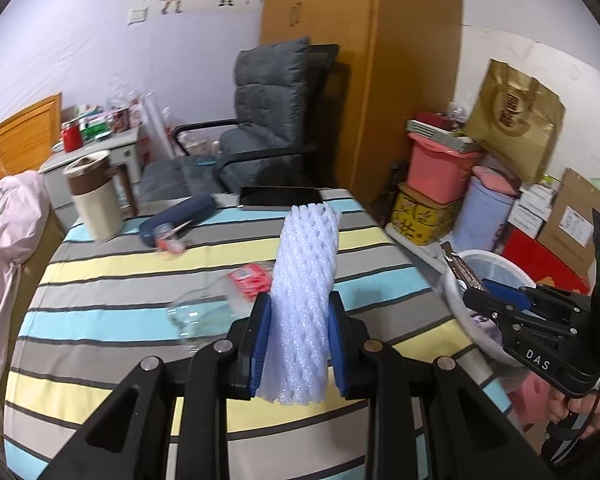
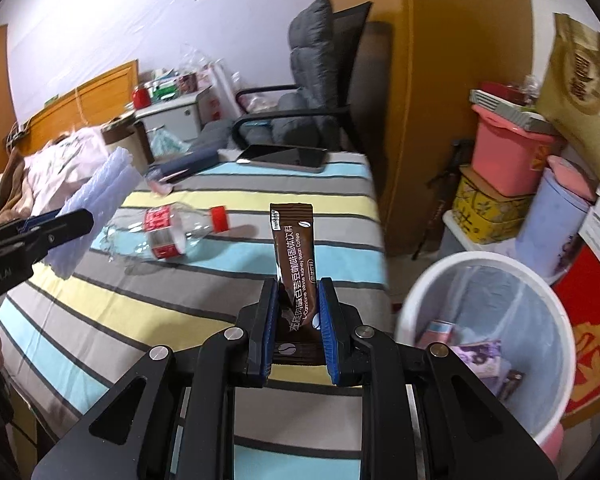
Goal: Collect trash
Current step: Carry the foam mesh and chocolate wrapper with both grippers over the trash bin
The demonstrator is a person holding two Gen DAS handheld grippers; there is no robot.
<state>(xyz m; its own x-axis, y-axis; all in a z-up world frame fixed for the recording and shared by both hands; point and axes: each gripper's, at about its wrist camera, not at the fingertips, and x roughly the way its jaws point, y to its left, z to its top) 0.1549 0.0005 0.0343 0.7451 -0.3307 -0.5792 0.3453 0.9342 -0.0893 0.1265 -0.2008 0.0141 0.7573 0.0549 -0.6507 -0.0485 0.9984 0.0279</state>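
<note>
- Left gripper (image 1: 298,344): jaws clamped on a white foam net sleeve (image 1: 306,280), which stands up from the pads above the striped surface (image 1: 100,280).
- Right gripper (image 2: 299,330): jaws closed on a brown coffee sachet (image 2: 296,256), held by its lower part, top end sticking up and away from the camera.
- Left view also shows the right gripper (image 1: 496,300) at the right edge, sachet tip poking out over the rim of the white trash bin (image 1: 496,264).
- Right view shows the left gripper (image 2: 60,224) at the left edge with the foam sleeve (image 2: 96,200) in it.
- Trash bin (image 2: 480,264) stands on the floor just beside the surface's right edge, lined with a clear bag, some wrappers already inside.
- Empty clear plastic bottle (image 2: 180,228), red label and red cap, lies on its side on the surface (image 2: 332,208), between the two grippers.
- Far end of the surface: dark tablet (image 2: 288,158), navy case (image 1: 178,216), small pink-and-clear item (image 1: 170,242) beside the case, blurred.
- Beige jug with a brown lid (image 1: 94,192) at the far left corner.
- Grey padded chair (image 1: 268,120) behind the surface; boxes and pink tubs stacked at the right wall.
</note>
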